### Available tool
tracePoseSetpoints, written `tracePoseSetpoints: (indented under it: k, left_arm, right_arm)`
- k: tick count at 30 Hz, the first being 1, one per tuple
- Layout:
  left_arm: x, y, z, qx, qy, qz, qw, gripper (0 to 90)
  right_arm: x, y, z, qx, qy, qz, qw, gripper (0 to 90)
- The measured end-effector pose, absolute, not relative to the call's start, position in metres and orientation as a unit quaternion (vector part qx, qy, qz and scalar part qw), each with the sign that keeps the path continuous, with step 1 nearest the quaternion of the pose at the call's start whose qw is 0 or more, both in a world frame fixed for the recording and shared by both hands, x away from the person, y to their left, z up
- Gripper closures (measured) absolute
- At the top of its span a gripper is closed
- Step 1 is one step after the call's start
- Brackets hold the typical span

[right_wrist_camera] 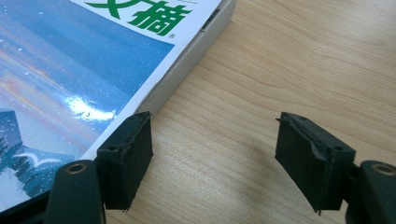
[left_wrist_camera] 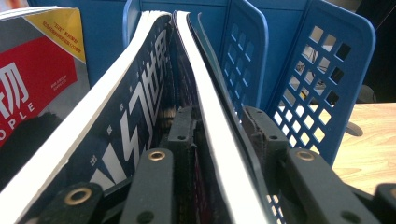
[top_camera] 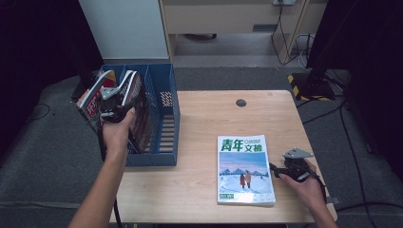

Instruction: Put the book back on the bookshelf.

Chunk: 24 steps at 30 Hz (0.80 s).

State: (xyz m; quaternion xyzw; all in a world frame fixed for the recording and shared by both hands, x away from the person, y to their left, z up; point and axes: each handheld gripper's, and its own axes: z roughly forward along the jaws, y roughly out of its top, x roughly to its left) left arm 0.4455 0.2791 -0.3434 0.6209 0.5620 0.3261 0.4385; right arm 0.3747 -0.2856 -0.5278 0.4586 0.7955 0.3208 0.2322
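A blue file rack (top_camera: 164, 109) stands at the table's left edge with magazines upright in its left slots. My left gripper (top_camera: 111, 102) reaches into it from above, its jaws open on either side of a dark blue magazine (top_camera: 135, 102). In the left gripper view the magazine's white page edge (left_wrist_camera: 210, 102) runs between the two pads of the left gripper (left_wrist_camera: 222, 126), with a red magazine (left_wrist_camera: 37, 84) at the left and the rack's divider (left_wrist_camera: 317, 70) at the right. A book with a snowy cover (top_camera: 244, 168) lies flat. My right gripper (top_camera: 274, 170) rests open at its right edge, empty (right_wrist_camera: 215, 154).
The wooden table (top_camera: 204, 118) has a round cable hole (top_camera: 241, 102) near its far edge. Grey carpet surrounds it. A stand with a yellow-black striped base (top_camera: 304, 83) is on the floor at the far right, with cables trailing nearby.
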Motion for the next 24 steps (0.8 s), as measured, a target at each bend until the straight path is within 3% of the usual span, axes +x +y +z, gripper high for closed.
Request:
tracePoseSetpoints:
  k: [8, 24]
  left_arm:
    - [0.442, 0.277, -0.342, 0.618, 0.56, 0.33, 0.442, 62.9]
    - [0.432, 0.283, -0.344, 0.611, 0.561, 0.338, 0.445, 68.8]
  right_arm:
    - [0.375, -0.286, -0.528, 0.459, 0.796, 0.32, 0.232, 27.3]
    - [0.375, -0.285, -0.528, 0.458, 0.796, 0.32, 0.233, 27.2]
